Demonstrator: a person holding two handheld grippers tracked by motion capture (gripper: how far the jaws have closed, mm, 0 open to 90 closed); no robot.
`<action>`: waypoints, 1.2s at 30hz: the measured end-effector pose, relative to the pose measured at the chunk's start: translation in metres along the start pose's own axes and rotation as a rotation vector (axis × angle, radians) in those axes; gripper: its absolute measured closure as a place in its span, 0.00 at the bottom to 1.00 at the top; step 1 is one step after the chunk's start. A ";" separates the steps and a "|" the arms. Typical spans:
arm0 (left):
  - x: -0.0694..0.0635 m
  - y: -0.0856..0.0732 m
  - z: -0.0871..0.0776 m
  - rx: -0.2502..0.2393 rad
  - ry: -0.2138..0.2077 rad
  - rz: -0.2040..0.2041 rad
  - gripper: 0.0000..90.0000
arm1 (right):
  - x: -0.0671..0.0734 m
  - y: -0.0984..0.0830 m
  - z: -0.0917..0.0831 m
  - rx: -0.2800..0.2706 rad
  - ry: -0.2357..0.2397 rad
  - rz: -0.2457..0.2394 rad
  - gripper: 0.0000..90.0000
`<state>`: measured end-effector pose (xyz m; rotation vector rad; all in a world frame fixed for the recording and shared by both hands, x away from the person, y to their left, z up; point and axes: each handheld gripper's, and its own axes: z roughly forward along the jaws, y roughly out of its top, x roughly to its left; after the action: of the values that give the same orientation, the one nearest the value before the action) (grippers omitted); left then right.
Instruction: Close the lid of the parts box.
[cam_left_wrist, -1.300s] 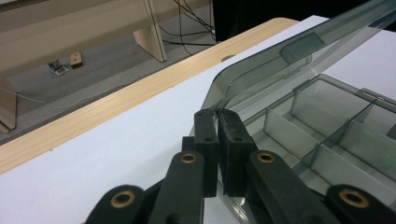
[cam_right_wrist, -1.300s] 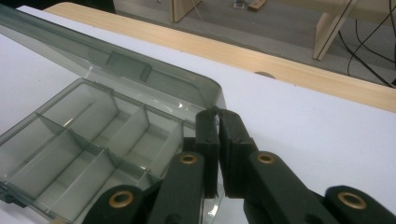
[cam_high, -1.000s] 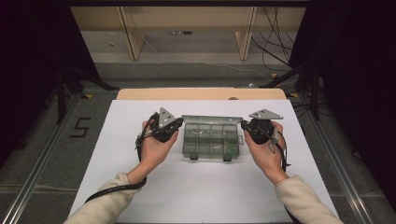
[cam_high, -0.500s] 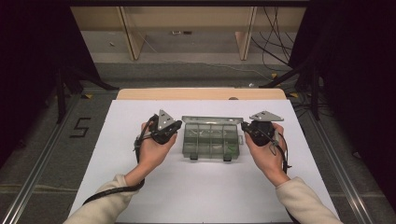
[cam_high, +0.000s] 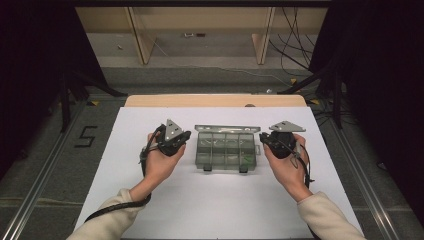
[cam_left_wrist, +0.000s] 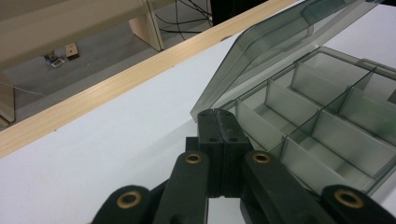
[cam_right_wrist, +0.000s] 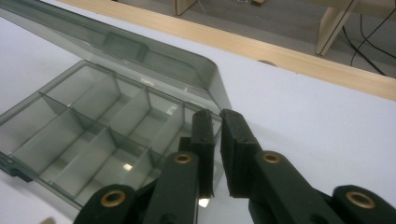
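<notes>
While the compartment box lies open (one green bit inside), left gripper is closed, right gripper slightly parted.

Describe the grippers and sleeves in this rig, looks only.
Both are handheld black units. The left gripper and right gripper each end in two flat black jaws on linkage arms with brass-coloured pivot rivets. A grey three-cornered plate sits on top of each. A black cable trails along the left forearm. The person wears cream long sleeves.
</notes>
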<state>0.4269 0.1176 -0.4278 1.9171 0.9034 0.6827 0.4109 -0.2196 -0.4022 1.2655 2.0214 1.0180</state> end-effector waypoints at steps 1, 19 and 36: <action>0.000 -0.001 0.000 0.001 -0.002 -0.010 1.00 | -0.002 -0.001 -0.001 0.002 -0.002 0.006 0.92; 0.016 0.000 -0.005 0.016 0.054 -0.029 0.64 | -0.035 -0.007 0.007 0.011 -0.021 0.081 0.65; 0.017 0.025 -0.001 -0.003 -0.026 -0.080 1.00 | -0.027 0.027 0.005 -0.011 0.063 0.086 1.00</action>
<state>0.4437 0.1231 -0.4031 1.8730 0.9566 0.6101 0.4389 -0.2350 -0.3817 1.3404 2.0203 1.1199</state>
